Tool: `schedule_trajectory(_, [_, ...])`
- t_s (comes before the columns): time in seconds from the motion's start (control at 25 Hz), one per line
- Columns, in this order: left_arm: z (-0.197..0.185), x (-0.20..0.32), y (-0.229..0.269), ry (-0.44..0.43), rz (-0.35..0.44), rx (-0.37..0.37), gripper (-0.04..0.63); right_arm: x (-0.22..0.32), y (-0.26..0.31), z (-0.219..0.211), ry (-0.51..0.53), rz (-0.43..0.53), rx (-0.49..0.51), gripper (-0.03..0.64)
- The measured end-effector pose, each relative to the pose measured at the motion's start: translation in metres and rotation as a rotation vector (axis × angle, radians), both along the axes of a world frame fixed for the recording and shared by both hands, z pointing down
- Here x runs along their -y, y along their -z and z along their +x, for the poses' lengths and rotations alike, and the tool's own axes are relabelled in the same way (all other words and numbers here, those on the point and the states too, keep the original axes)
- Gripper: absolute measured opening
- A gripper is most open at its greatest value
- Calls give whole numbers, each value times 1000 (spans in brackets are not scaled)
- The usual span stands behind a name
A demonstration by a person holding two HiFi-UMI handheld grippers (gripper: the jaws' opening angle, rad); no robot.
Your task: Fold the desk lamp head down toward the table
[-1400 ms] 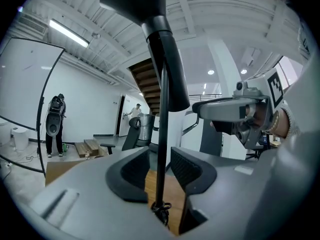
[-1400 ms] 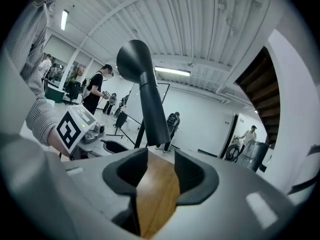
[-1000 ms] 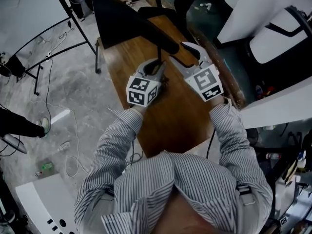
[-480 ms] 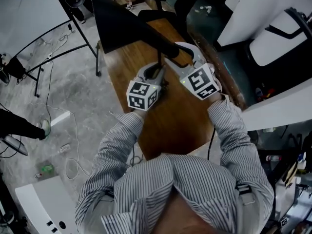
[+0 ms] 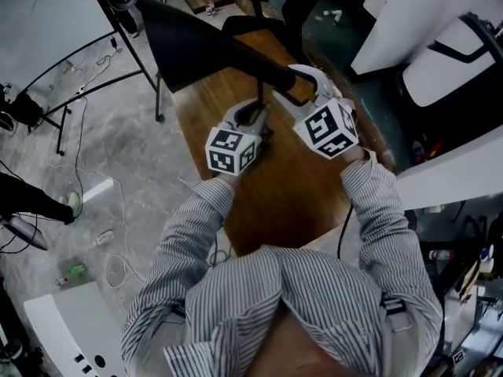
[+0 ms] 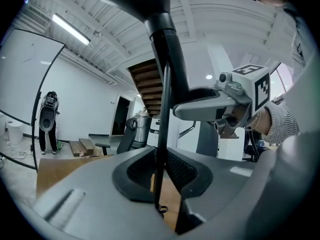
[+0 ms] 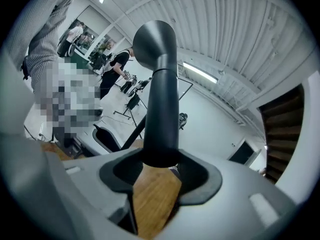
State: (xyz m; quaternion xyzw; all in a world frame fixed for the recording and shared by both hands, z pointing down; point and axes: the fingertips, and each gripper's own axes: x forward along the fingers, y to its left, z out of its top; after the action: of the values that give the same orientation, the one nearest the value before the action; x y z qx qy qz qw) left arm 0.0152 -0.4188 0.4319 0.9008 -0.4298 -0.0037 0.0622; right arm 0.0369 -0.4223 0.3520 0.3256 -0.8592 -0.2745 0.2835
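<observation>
A black desk lamp stands on the wooden table. Its cone-shaped head juts up and to the left in the head view. My left gripper is shut on the thin upright stem, which runs straight up between its pads. My right gripper is shut on the thick lamp neck, which fills the gap between its jaws and ends in the head. In the left gripper view the right gripper clamps the neck just above the stem.
An office chair stands behind the table. A tripod stand and cables are on the concrete floor at the left. The table's right edge lies close beside my right gripper. White panels are at the right.
My right gripper has rolled on the neck, its marker cube turning and rising a little. The lamp head has swung slightly left and lower in the head view. The left gripper stayed put.
</observation>
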Motion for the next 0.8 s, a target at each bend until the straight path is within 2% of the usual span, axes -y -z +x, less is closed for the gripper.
schedule_trajectory(0.2, [3,-3,1,0,0,-15,63,-2,6,10,2,39,-137,213])
schedule_trajectory(0.48, [7,-5,2,1,3,-26,63,-5,12,20,8,62,-241,213])
schedule_trajectory(0.8, [6,-6,2,5,-3,-38,63,-3,33,30,49,175,-475,213])
